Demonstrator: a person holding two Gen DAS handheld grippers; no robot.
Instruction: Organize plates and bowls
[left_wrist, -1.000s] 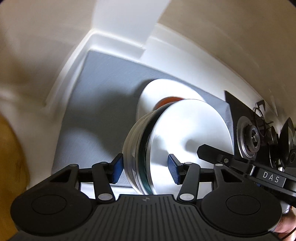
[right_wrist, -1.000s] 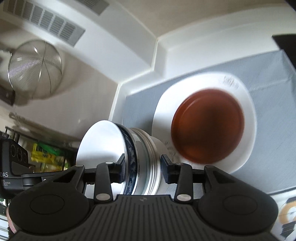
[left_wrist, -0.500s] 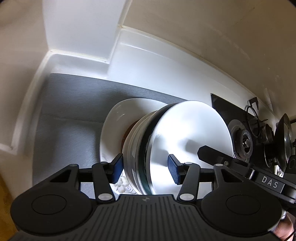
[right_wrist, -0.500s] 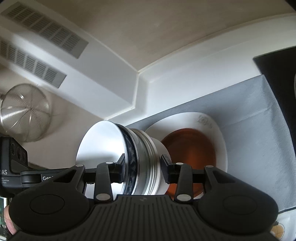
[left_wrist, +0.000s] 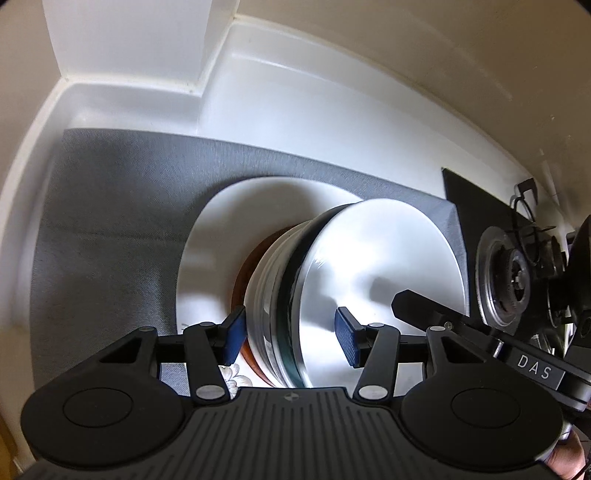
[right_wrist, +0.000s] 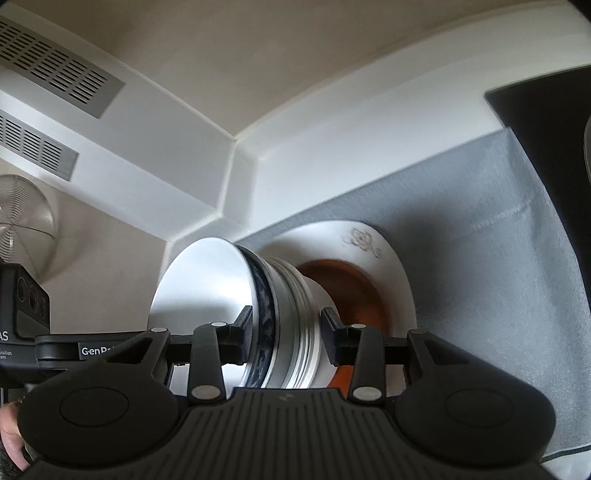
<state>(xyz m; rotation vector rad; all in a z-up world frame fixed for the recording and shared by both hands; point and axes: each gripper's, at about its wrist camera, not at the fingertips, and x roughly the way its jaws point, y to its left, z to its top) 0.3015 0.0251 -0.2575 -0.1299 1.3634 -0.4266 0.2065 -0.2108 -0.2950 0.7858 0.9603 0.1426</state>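
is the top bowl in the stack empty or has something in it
Empty. In the left wrist view the top bowl of the stack shows only a bare white inside, crossed by the right gripper's fingers and their shadow.

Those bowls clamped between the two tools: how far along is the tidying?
Done: a brown plate already lies on the large white plate on the grey mat. In hand: the left tool and right tool both grip the bowl stack, close to the brown plate. Left: setting it down and letting go.
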